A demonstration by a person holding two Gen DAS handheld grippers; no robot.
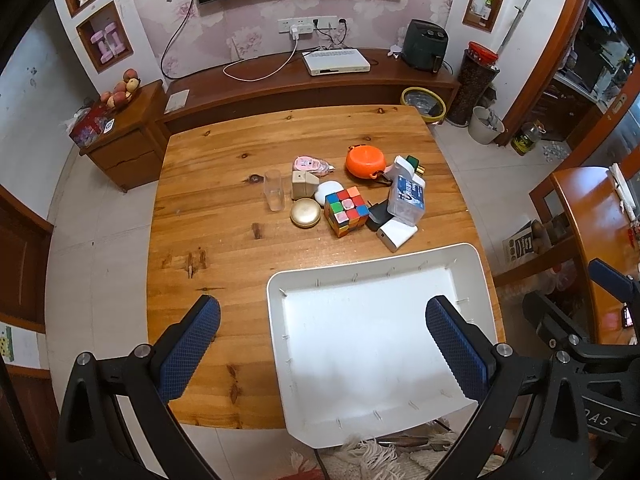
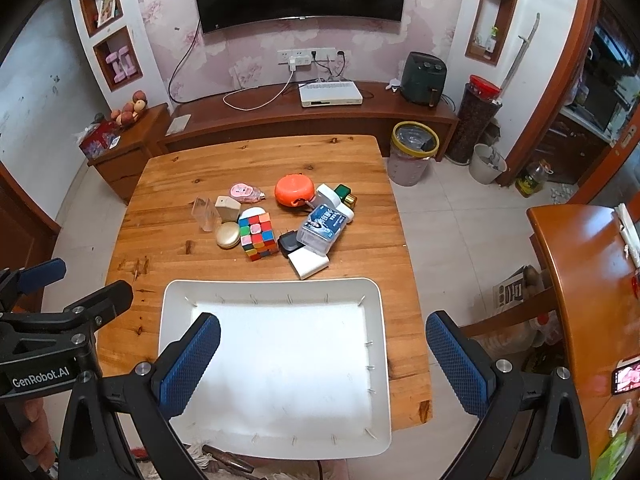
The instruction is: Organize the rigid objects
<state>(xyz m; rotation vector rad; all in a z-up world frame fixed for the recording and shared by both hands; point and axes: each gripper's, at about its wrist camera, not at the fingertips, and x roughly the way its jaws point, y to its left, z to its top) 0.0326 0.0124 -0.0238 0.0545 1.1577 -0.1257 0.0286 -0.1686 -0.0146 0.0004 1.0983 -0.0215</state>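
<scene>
A white tray (image 1: 276,312) (image 2: 376,320) lies empty at the near edge of the wooden table (image 1: 224,184) (image 2: 168,208). Beyond it sits a cluster: a Rubik's cube (image 1: 346,211) (image 2: 258,236), an orange round case (image 1: 366,162) (image 2: 294,191), a gold compact (image 1: 305,213) (image 2: 228,236), a clear cup (image 1: 273,190) (image 2: 206,214), a clear blue-labelled box (image 1: 407,200) (image 2: 322,226), a white power bank (image 1: 396,235) (image 2: 309,265). My left gripper (image 1: 322,346) is open and empty above the tray's left edge. My right gripper (image 2: 322,360) is open and empty above the tray.
A pink item (image 1: 310,165), a beige box (image 1: 303,185) and a black charger (image 1: 378,216) lie in the cluster. A TV cabinet (image 1: 304,88) stands behind the table, a bin (image 2: 414,152) to its right, another wooden table (image 2: 592,288) at far right.
</scene>
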